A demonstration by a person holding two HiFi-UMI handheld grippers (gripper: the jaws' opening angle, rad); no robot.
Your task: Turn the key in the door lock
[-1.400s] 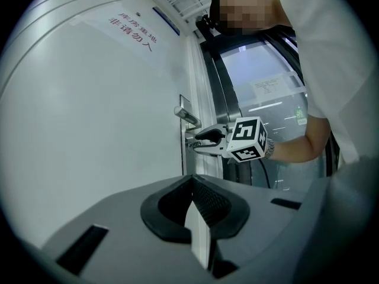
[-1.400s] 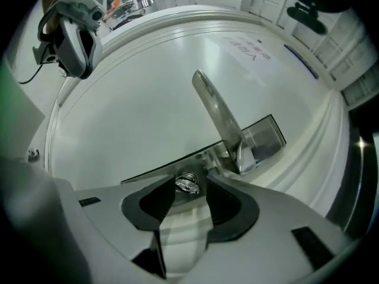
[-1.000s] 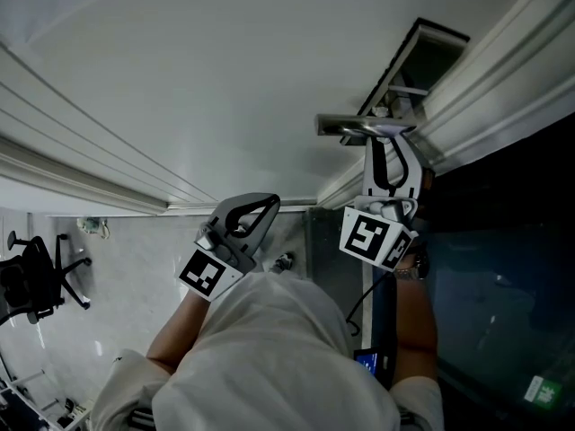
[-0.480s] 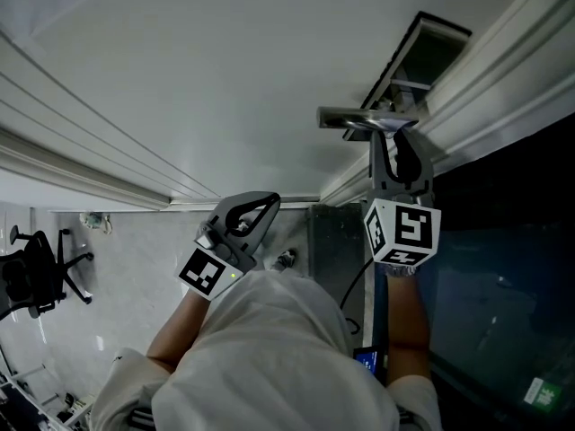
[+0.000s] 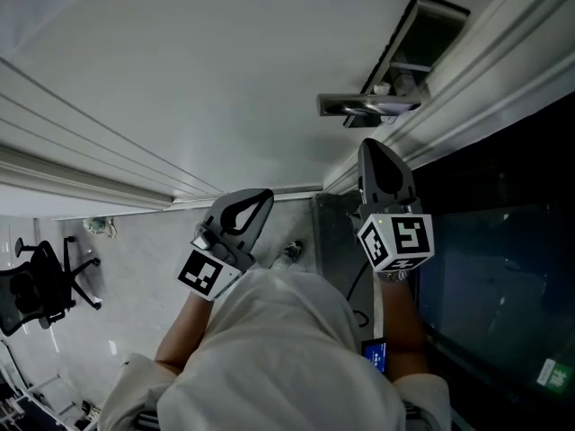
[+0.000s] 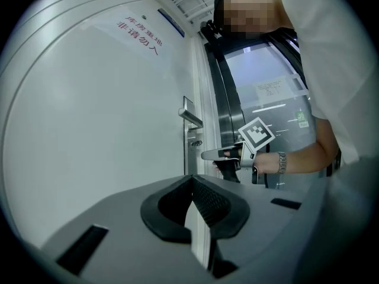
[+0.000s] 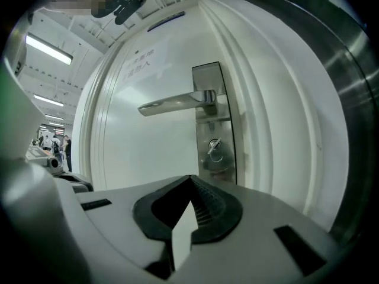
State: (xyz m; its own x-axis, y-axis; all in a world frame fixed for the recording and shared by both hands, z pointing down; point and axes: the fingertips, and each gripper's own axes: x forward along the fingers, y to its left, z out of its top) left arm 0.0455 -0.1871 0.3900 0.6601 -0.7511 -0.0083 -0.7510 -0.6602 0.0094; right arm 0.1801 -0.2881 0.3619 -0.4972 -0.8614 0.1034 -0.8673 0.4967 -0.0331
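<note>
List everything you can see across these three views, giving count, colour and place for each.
door: one, white, facing both grippers.
lock plate: one, silver, at the door's edge.
door handle: one, silver, on the lock plate.
key: one, silver, in the lock plate below the handle.
office chair: one, black, head view's left.
wristwatch: one, silver, right wrist.
left gripper: one, grey, jaws together, empty.
right gripper: one, grey, short of the key, jaws just closed, nothing between them.

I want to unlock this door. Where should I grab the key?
Grab the key by its flat head, the part poking out of the lock plate under the lever handle. Come straight at the door and squeeze its two flat faces, matching its tilt.
</note>
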